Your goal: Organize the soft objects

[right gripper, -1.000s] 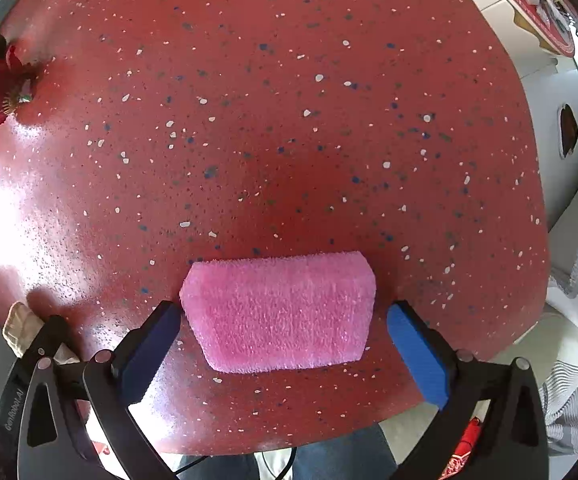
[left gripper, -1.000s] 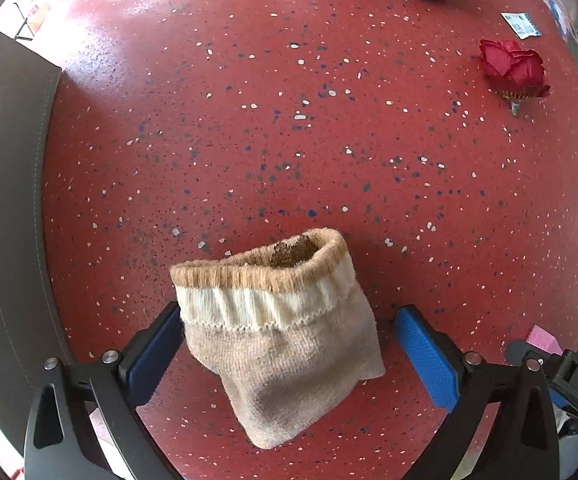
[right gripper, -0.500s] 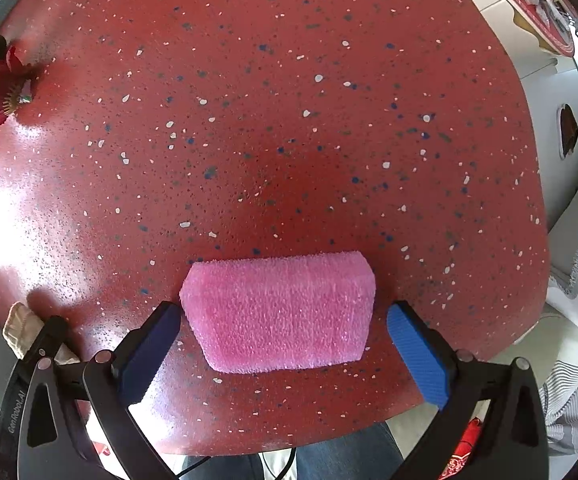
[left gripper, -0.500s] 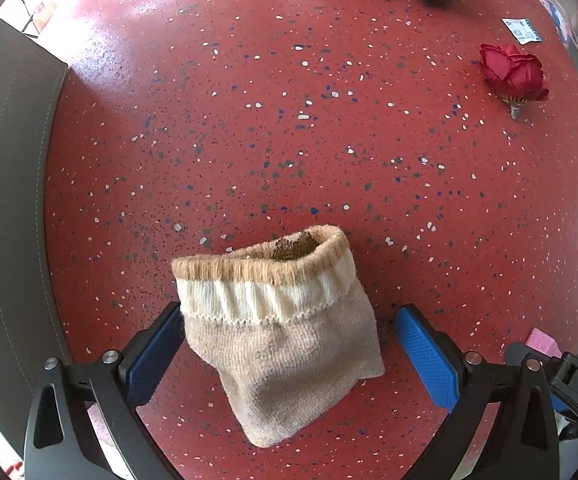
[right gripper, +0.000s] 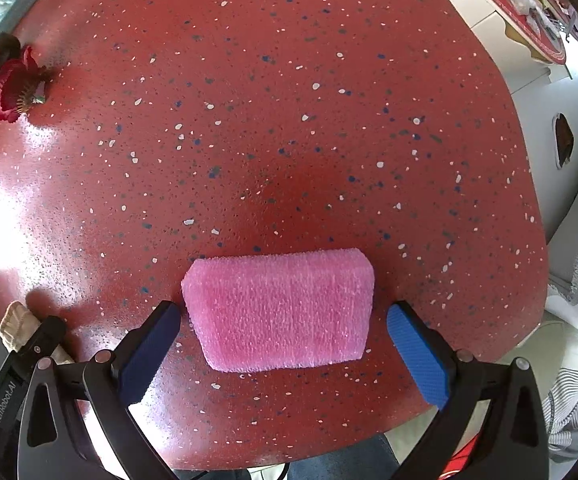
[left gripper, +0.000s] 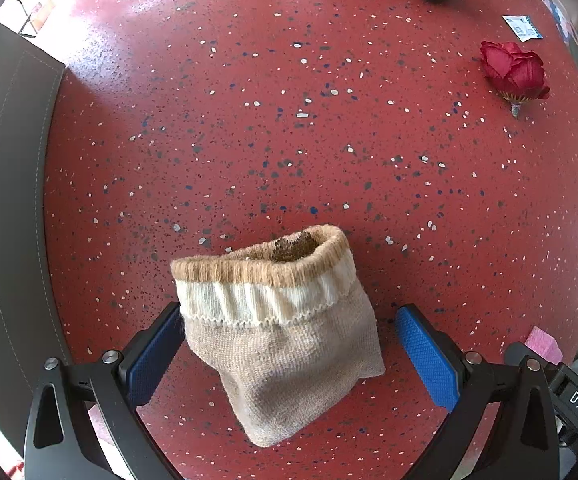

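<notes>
Left gripper wide, straddling sock; right gripper wide, straddling sponge near table edge.

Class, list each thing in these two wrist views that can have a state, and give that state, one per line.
Left gripper: open, fingers either side of the sock.
Right gripper: open, fingers either side of the sponge.
Beige sock: folded, cuff gaping open, lying on the table.
Pink sponge: lying flat, uncompressed.
Red fabric rose: lying on its side.
Red speckled table: glossy, sunlit patch.
</notes>
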`<state>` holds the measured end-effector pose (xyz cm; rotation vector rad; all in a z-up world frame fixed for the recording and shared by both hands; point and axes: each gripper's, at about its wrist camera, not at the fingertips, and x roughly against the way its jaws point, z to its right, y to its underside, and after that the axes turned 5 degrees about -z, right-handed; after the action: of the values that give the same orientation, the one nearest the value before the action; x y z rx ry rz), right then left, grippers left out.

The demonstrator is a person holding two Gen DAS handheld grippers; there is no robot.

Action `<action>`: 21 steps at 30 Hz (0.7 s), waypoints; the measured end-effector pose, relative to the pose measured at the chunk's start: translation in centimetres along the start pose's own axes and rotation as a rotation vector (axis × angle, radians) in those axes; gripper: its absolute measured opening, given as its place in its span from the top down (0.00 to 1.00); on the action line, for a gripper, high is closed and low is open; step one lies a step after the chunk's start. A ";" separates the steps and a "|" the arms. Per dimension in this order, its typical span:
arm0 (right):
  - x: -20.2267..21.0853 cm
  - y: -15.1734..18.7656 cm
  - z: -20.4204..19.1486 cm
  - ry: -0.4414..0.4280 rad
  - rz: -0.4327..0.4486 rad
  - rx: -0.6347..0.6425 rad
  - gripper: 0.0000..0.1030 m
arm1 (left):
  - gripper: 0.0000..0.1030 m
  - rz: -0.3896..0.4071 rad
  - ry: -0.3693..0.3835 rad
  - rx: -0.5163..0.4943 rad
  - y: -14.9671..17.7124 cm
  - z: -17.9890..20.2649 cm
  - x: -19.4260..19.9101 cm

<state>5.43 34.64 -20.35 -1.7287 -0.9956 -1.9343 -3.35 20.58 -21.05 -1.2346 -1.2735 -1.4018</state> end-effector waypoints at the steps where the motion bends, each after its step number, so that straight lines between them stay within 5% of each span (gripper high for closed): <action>1: 0.0 0.1 0.0 0.000 -0.002 -0.001 0.00 | 0.00 0.001 0.000 0.000 0.0 0.0 0.0; 21: 0.0 1.1 -0.1 0.001 0.012 -0.002 0.00 | 0.00 0.029 0.000 0.007 0.1 0.1 0.1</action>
<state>6.08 33.80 -20.03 -1.7311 -0.9808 -1.9294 -3.26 20.67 -20.97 -1.2432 -1.2552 -1.3753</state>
